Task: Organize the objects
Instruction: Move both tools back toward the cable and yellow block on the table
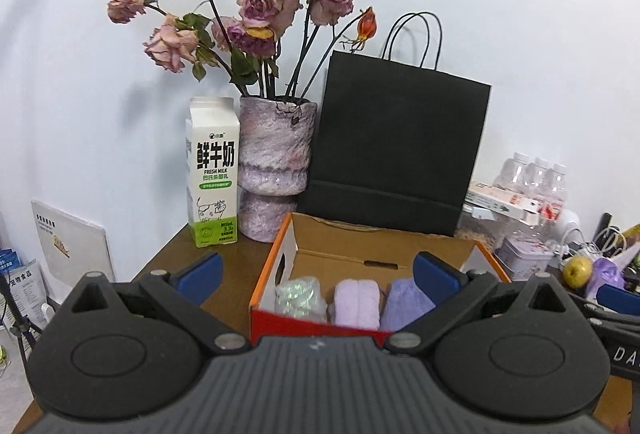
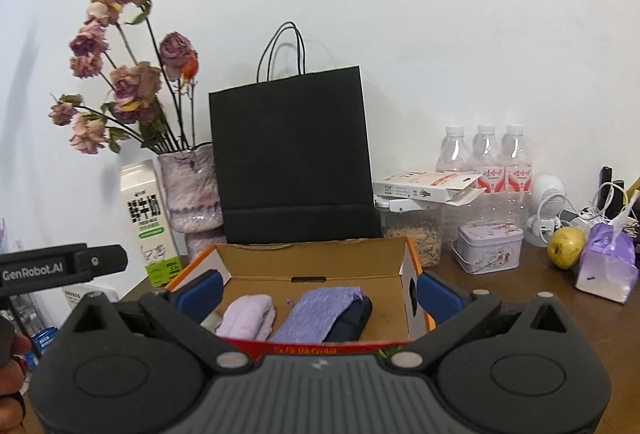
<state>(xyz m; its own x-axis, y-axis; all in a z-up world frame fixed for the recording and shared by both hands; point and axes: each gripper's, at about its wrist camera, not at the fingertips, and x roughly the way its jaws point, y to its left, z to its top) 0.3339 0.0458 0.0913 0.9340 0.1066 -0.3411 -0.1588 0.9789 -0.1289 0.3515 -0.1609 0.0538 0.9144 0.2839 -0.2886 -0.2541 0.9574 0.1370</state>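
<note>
An open cardboard box with orange and red edges sits on the brown table; it also shows in the right wrist view. Inside lie a shiny white-green roll, a pale pink folded cloth, a purple cloth and a dark navy item. My left gripper is open and empty, just in front of the box. My right gripper is open and empty, its blue fingers on either side of the box's near end.
Behind the box stand a milk carton, a vase of dried roses and a black paper bag. To the right are water bottles, a jar, a tin, a yellow fruit and a purple pouch.
</note>
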